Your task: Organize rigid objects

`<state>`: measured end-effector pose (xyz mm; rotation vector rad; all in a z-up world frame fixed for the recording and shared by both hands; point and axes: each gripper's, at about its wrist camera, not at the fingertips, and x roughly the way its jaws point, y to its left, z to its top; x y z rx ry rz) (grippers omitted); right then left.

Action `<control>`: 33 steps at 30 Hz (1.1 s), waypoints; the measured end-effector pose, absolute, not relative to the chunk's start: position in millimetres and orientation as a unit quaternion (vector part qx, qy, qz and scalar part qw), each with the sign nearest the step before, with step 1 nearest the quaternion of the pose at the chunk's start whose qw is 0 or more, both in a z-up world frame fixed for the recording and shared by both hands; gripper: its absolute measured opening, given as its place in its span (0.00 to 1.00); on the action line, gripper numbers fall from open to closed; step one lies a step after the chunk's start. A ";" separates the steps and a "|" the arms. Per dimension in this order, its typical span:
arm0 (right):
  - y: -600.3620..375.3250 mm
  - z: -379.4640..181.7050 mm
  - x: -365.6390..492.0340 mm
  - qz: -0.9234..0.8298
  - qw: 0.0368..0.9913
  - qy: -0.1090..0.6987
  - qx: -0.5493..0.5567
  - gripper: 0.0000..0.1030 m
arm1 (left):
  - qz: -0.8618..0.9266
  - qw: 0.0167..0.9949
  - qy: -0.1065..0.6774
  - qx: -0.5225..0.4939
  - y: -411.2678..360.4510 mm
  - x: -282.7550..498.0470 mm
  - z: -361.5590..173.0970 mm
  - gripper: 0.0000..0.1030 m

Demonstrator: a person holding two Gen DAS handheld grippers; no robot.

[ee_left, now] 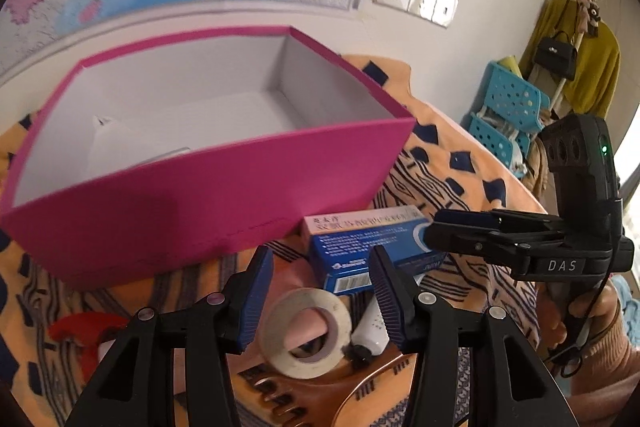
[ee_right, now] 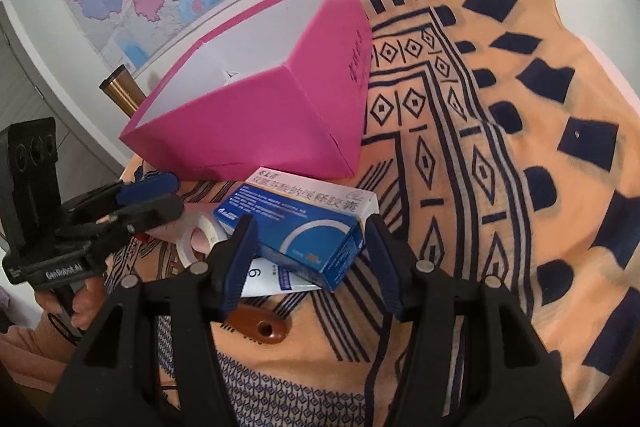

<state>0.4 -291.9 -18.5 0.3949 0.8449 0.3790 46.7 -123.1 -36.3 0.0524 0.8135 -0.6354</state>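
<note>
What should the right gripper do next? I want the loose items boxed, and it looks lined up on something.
Probably ease the right gripper forward and close on the blue medicine box. Its open jaws already flank the box's near end without pressing it, and the pink box stands open just behind. The left gripper, also open, hovers over the tape roll, clear of that path.

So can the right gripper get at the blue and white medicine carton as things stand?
Probably yes. The right gripper is open, and the blue and white medicine carton lies just ahead of its fingertips beside the pink cardboard box, top unobstructed. The left gripper hovers off to the side.
</note>
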 end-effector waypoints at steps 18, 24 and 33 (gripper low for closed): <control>-292.3 -31.0 8.9 0.181 0.867 0.414 0.211 0.47 | -0.338 0.833 0.438 0.006 -139.3 65.7 -57.6 0.35; -291.0 -28.0 7.5 0.176 0.872 0.412 0.198 0.47 | -0.339 0.833 0.438 0.005 -142.5 65.1 -55.9 0.35; -287.7 -20.1 2.2 0.177 0.881 0.400 0.182 0.47 | -0.345 0.842 0.415 0.003 -135.3 51.3 -40.3 0.36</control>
